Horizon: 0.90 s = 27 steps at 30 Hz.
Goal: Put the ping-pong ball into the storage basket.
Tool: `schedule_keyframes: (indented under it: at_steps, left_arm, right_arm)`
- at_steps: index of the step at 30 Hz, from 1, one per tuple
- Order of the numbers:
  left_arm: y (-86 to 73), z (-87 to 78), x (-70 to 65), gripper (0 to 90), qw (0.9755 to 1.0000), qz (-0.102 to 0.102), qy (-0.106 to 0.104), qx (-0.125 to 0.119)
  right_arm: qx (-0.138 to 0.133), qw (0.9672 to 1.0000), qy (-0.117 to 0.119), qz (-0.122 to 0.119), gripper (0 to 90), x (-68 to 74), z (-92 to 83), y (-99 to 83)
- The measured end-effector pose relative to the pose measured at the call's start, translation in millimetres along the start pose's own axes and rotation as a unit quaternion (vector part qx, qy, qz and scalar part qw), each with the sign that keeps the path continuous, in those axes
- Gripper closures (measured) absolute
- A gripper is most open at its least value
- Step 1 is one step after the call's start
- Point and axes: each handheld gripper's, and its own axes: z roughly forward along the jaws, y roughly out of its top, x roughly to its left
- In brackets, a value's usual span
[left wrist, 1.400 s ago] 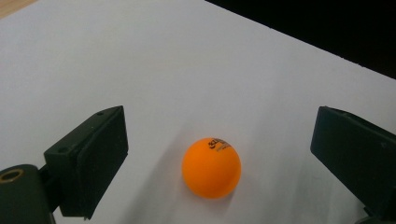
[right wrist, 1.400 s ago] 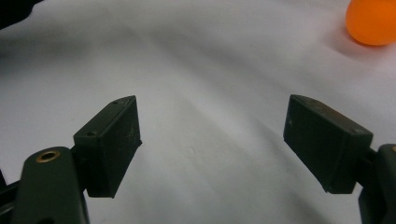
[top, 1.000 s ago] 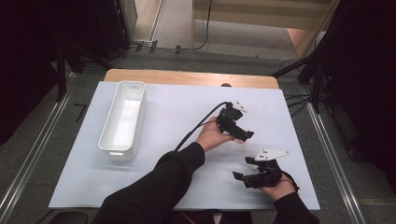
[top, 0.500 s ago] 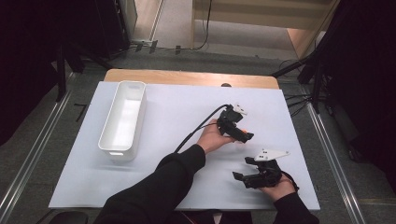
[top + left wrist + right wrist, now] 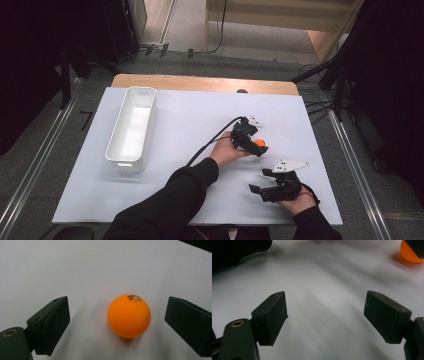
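An orange ball (image 5: 129, 315) with a small dark print on top rests on the white sheet. It lies between the jaws of my left gripper (image 5: 117, 325), which stand wide and touch neither side of it. From above, the ball (image 5: 260, 143) peeks out at the tip of the left gripper (image 5: 256, 146), right of the table's middle. My right gripper (image 5: 261, 187) rests low near the front right of the sheet, its jaws wide apart with nothing between them. In the right gripper view (image 5: 325, 320) the ball (image 5: 412, 252) sits at the top right corner.
A long white bin (image 5: 116, 150) stands on the left part of the white sheet (image 5: 190, 110), lengthwise front to back. A wooden table edge (image 5: 200, 82) runs along the back. The left gripper's black cable (image 5: 210, 140) trails over the sheet.
My left gripper has come down towards the sheet, and the orange ball now shows at its tip. The right gripper has stayed put.
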Motion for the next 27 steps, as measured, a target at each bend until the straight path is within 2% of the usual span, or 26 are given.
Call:
schedule_keyframes:
  at_steps: [4, 7, 11, 12, 16, 21, 27]
  left_arm:
    - [-1.8, 3.0, -1.0, 6.2, 0.9999, 0.012, 0.005, 0.007]
    - [-3.4, 5.2, -2.6, 9.7, 0.9999, 0.015, 0.007, 0.003]
    - [-5.6, 7.2, -3.5, 10.6, 0.9997, 0.019, 0.011, 0.011]
    - [-5.8, 7.4, -3.8, 13.4, 0.9998, 0.016, 0.009, 0.007]
    - [-6.0, 7.3, -4.1, 14.2, 0.9997, 0.021, 0.009, 0.008]
    - [-6.2, 7.0, -5.9, 21.4, 0.9995, 0.031, 0.006, 0.006]
    - [-6.6, 6.2, -5.6, 28.2, 0.9995, 0.033, 0.002, 0.003]
  right_arm:
    - [0.0, 1.0, 0.0, -0.001, 17.6, -0.1, 0.2, 0.1]
    - [0.002, 1.0, -0.001, -0.002, 17.6, -0.1, 0.7, 0.0]
    - [0.002, 1.0, -0.002, -0.003, 17.7, -0.2, 0.7, -0.1]
    - [0.003, 1.0, -0.002, -0.003, 17.6, -0.1, 0.6, -0.1]
    - [0.004, 1.0, -0.002, -0.003, 17.6, 0.3, 1.0, -0.1]
    - [0.004, 1.0, -0.002, -0.005, 17.6, 0.3, 1.1, -0.2]
    - [0.005, 1.0, -0.002, -0.006, 17.6, 0.8, 1.3, -0.1]
